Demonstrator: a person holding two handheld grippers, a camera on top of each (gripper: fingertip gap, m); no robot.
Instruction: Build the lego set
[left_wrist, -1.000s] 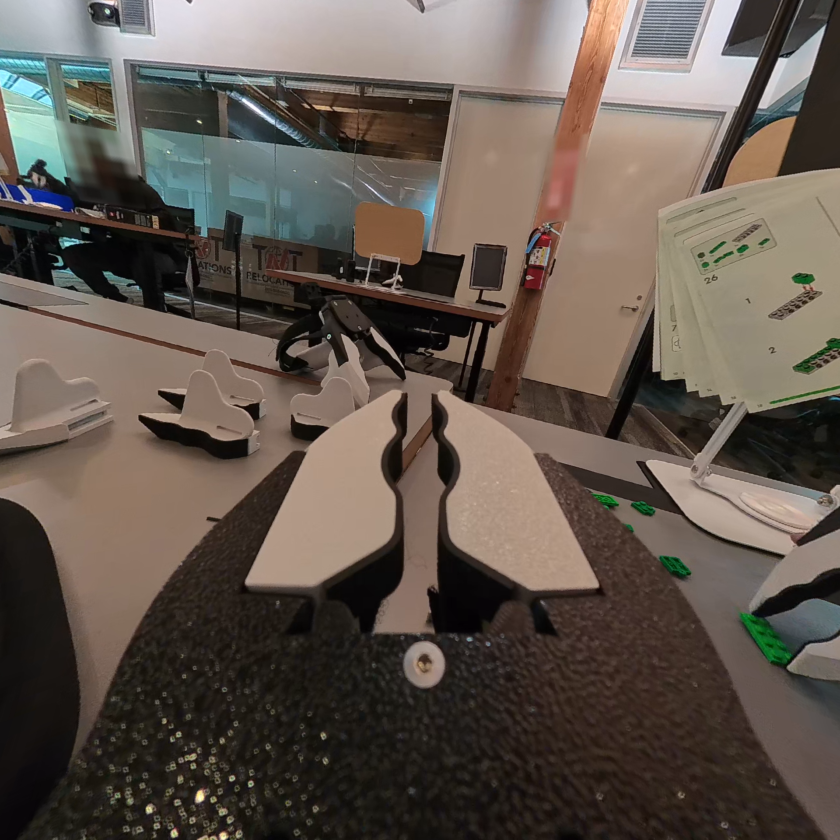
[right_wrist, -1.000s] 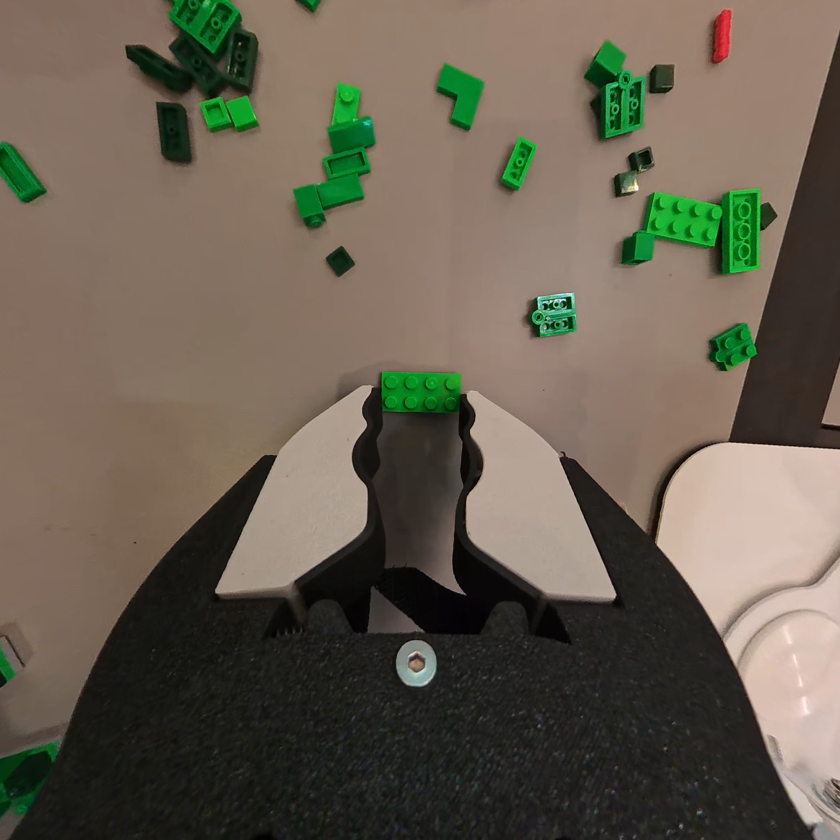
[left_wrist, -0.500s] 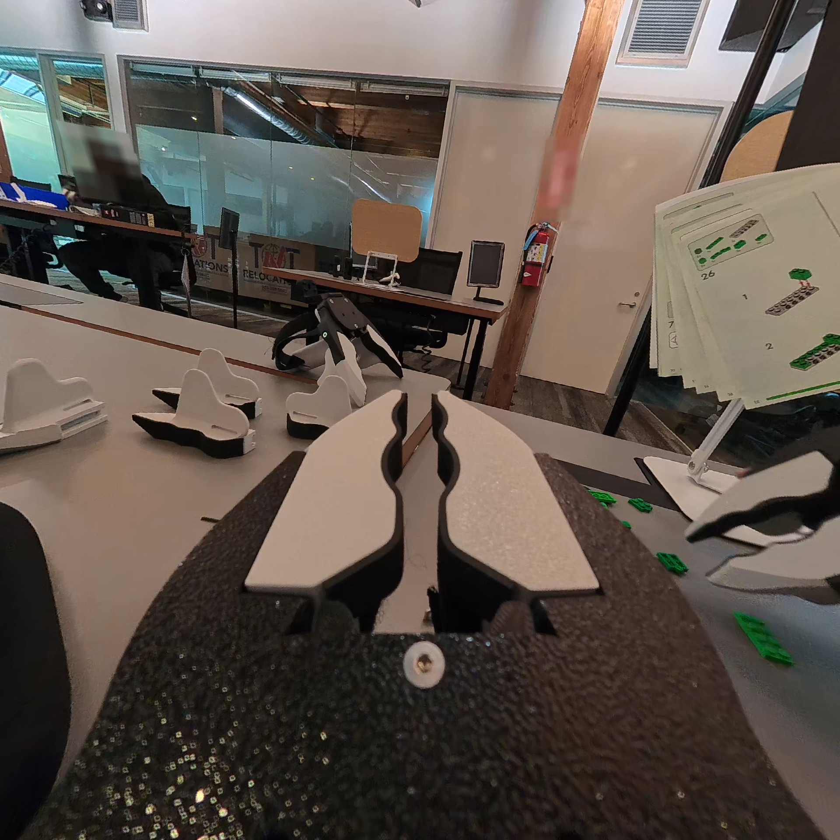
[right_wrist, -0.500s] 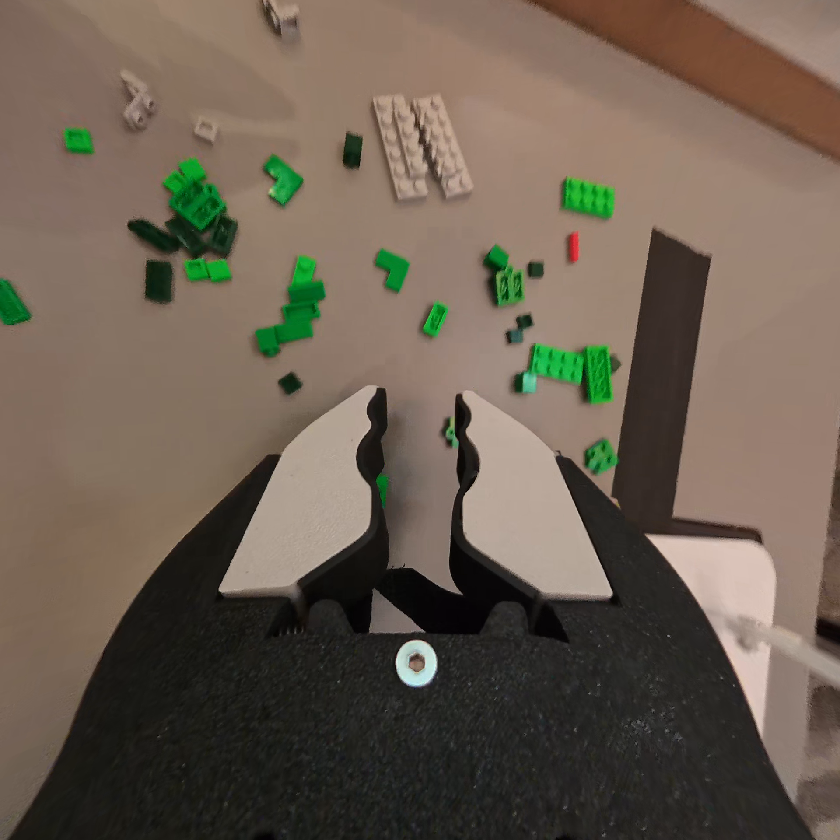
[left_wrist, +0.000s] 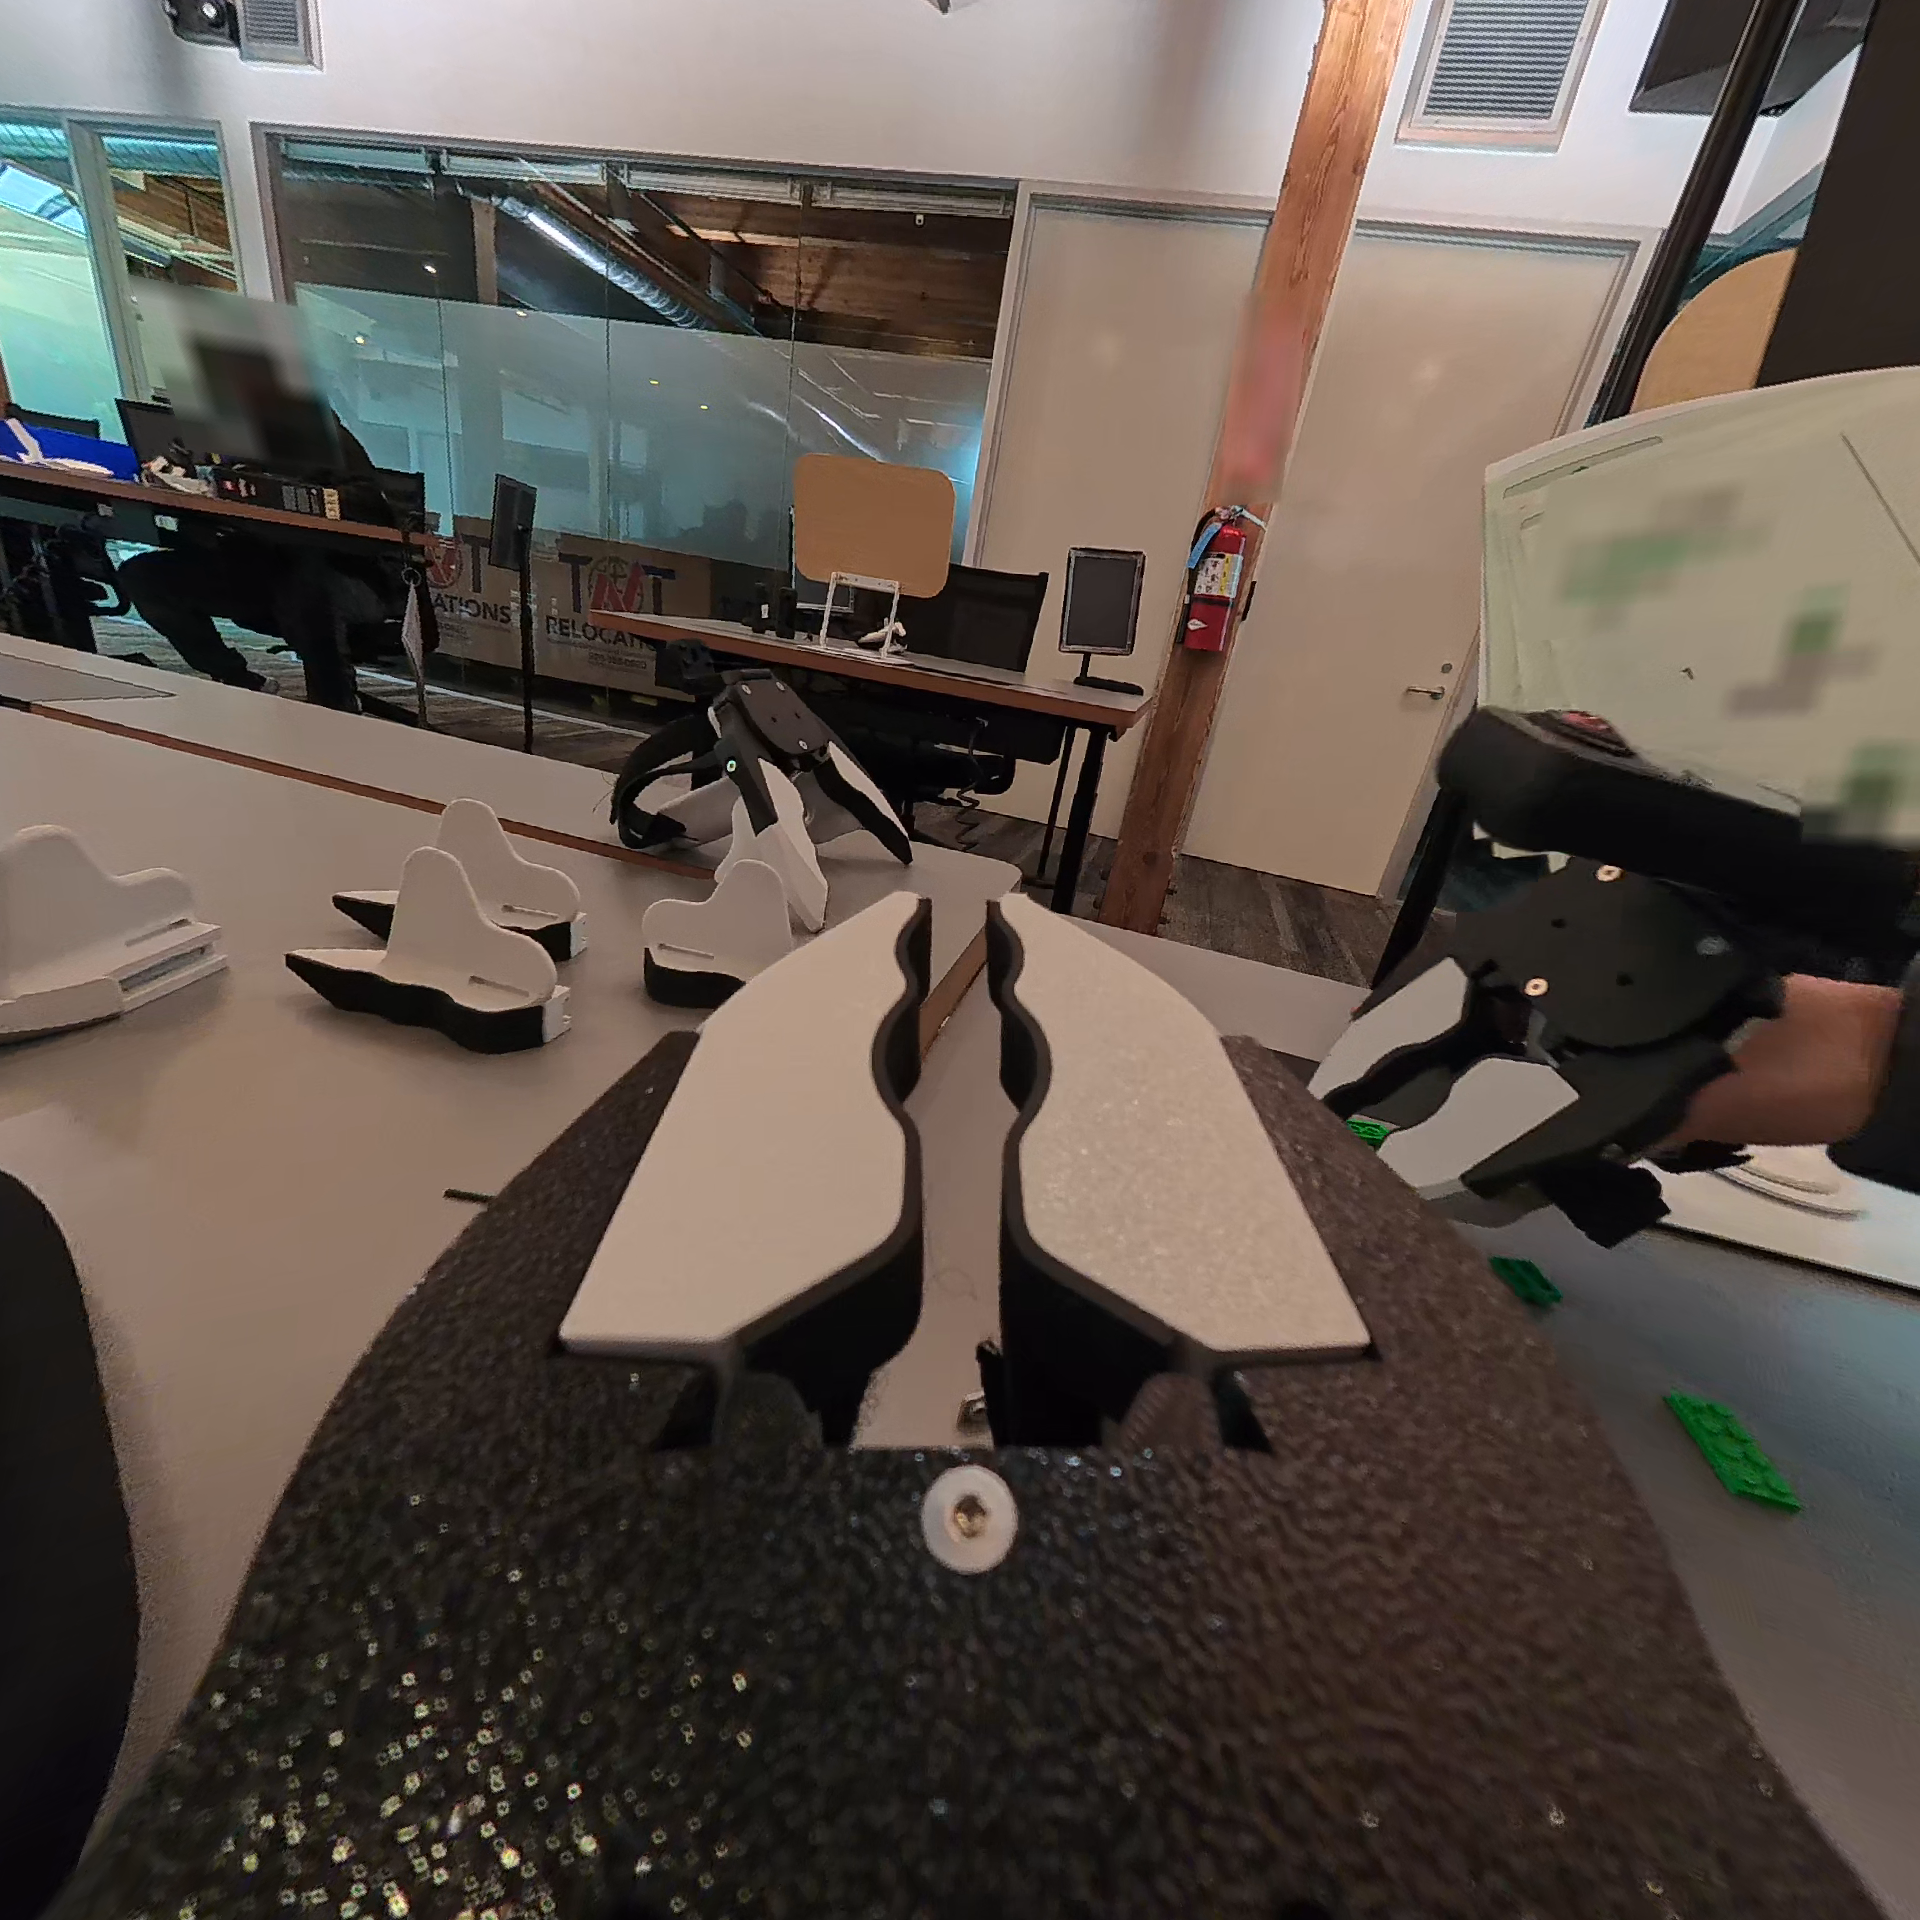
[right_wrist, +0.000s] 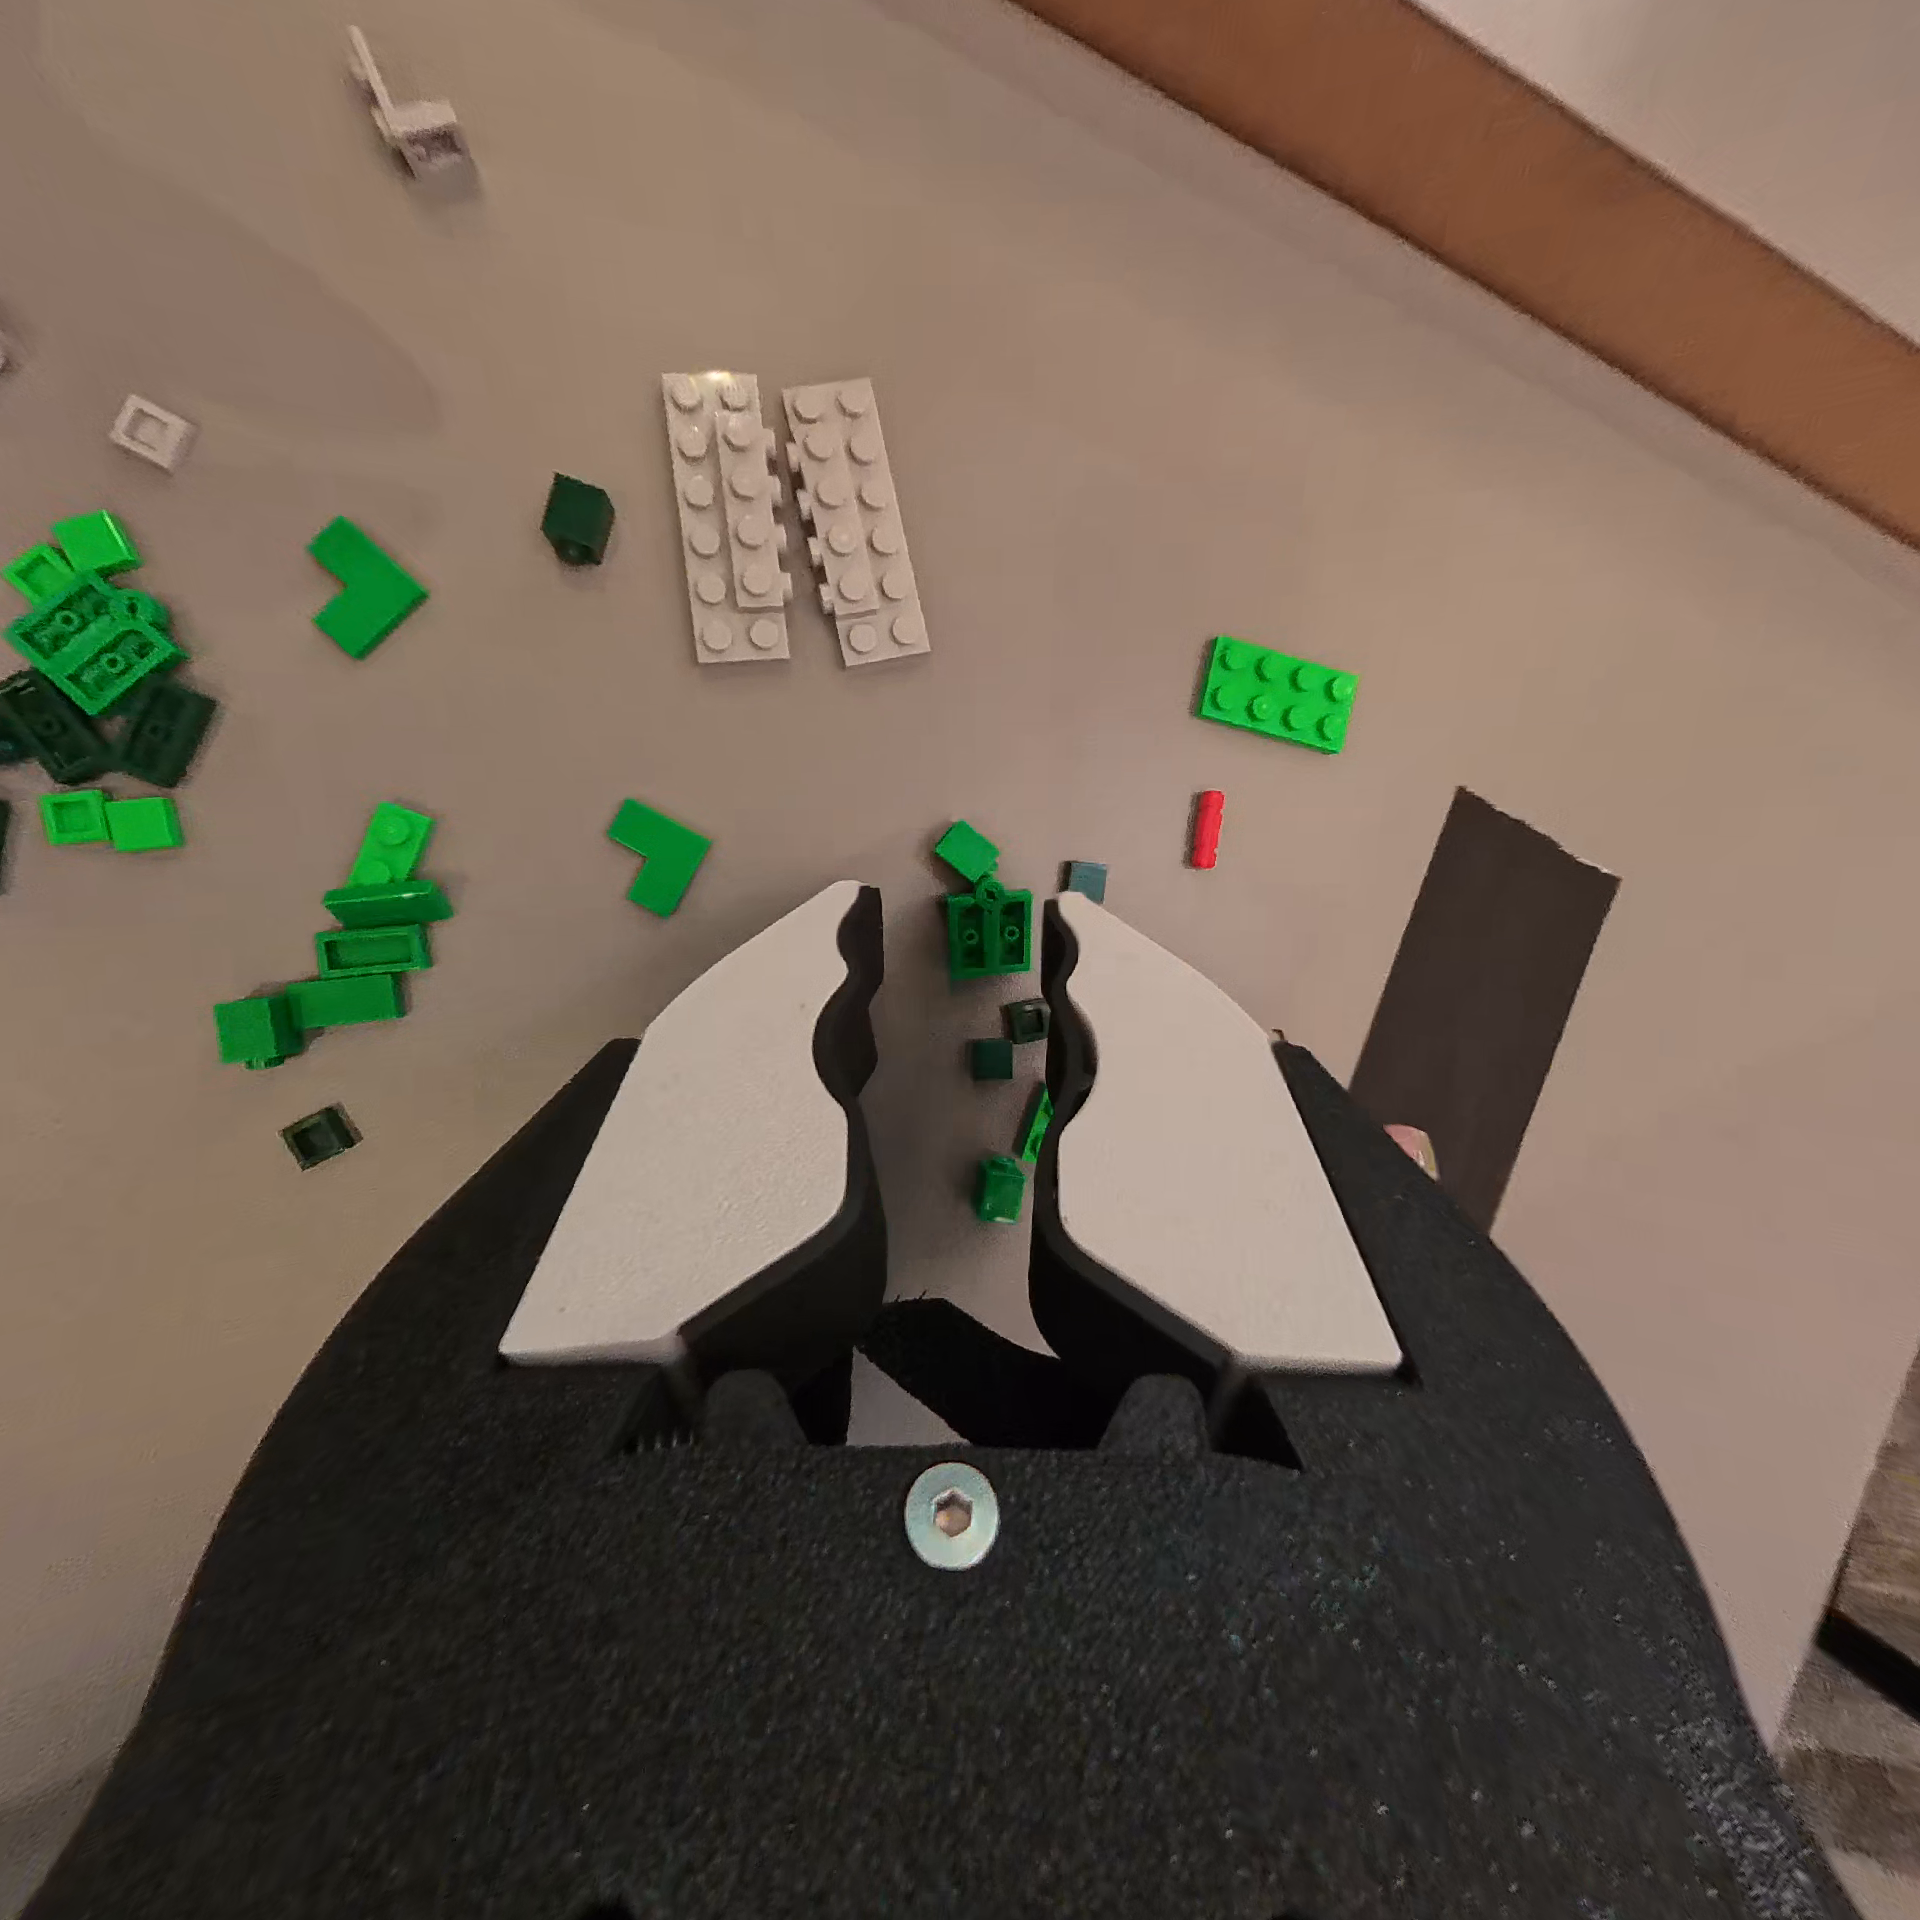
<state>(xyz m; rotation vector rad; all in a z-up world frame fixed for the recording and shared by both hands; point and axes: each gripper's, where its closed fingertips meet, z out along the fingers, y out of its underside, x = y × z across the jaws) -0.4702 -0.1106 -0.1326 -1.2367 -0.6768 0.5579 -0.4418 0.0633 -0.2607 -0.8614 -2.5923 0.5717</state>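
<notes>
Grey table scattered with green lego pieces; grey plates lie side by side beyond them. Your right gripper hovers above, jaws parted, holding nothing. Your left gripper sits narrowly parted, empty, well apart from the bricks.

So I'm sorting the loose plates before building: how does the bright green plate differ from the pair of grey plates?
The bright green plate is short, two studs by four; each of the grey plates is far longer. The green plate lies alone to the right; the grey plates lie side by side, touching, with smaller grey pieces on top. Both are flat, studs up, on the table.
</notes>
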